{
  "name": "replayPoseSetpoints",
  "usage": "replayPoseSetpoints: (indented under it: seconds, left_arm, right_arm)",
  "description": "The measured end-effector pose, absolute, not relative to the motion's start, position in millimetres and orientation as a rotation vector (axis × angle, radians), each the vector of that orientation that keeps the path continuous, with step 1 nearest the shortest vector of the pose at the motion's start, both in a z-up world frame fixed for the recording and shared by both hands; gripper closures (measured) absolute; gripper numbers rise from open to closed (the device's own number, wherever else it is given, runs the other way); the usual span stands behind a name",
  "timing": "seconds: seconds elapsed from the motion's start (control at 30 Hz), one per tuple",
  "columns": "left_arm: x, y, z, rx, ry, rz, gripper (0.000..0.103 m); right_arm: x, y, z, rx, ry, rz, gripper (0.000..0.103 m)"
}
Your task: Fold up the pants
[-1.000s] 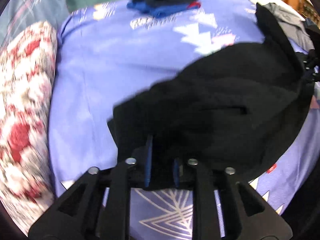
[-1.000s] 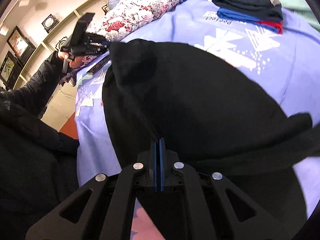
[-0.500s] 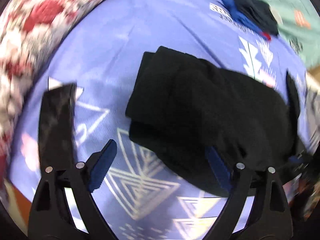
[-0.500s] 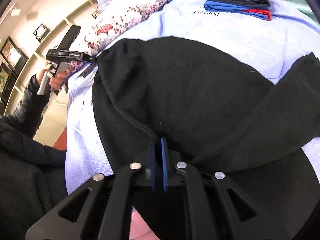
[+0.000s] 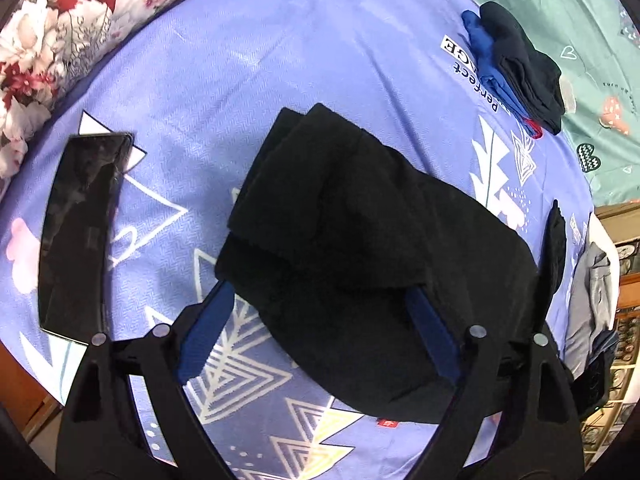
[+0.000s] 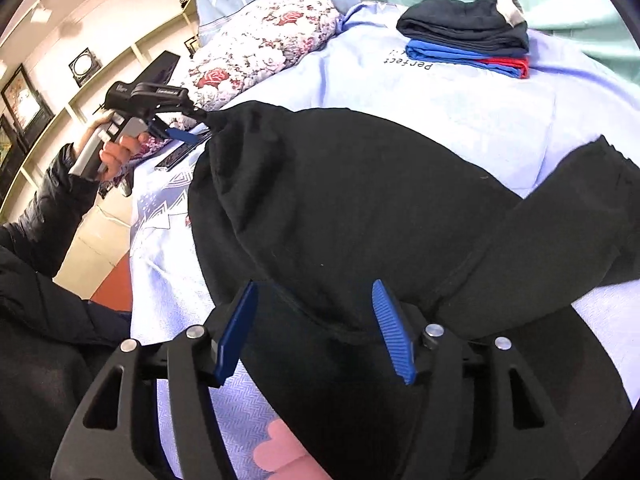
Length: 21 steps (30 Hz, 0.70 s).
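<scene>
The black pants (image 5: 360, 240) lie folded in loose layers on the blue patterned bedsheet (image 5: 240, 60). My left gripper (image 5: 318, 320) stands wide open just above the pants' near edge, and its blue pads (image 5: 208, 328) are off the cloth. In the right wrist view the pants (image 6: 340, 200) spread out, with one leg (image 6: 560, 220) trailing to the right. My right gripper (image 6: 316, 328) has its jaws opening. The pants' edge lies between its pads (image 6: 394, 336), which do not press on it. A hand holds the left gripper (image 6: 192, 124) at the pants' far corner.
A stack of folded dark, blue and red clothes (image 5: 520, 76) (image 6: 464, 36) sits at the far side. A floral pillow (image 5: 60, 32) (image 6: 264, 44) and a black phone (image 5: 80, 232) lie to the left. Grey clothing (image 5: 592, 288) hangs at the right edge. A dark sleeve (image 6: 48, 200) is near left.
Both grippers went from shut on the pants to open. The left gripper rolled and now looks down on the pants, which have settled onto the sheet.
</scene>
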<state>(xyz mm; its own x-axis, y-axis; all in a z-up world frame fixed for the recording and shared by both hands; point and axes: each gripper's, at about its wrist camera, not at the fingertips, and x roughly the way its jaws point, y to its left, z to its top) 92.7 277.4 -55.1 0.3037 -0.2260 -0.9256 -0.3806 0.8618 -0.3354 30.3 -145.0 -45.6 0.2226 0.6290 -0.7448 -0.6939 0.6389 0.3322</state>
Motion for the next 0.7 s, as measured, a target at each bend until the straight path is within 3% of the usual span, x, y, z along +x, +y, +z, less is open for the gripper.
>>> replayPoseSetpoints:
  seconds: [0.5, 0.7]
  left_arm:
    - [87, 287, -52, -0.664, 1.278, 0.105, 0.014]
    - [99, 285, -62, -0.678, 1.286, 0.103, 0.024]
  right_arm:
    - [39, -117, -65, -0.216, 1.040, 0.904, 0.042]
    - [36, -116, -62, -0.231, 1.030, 0.898, 0.042]
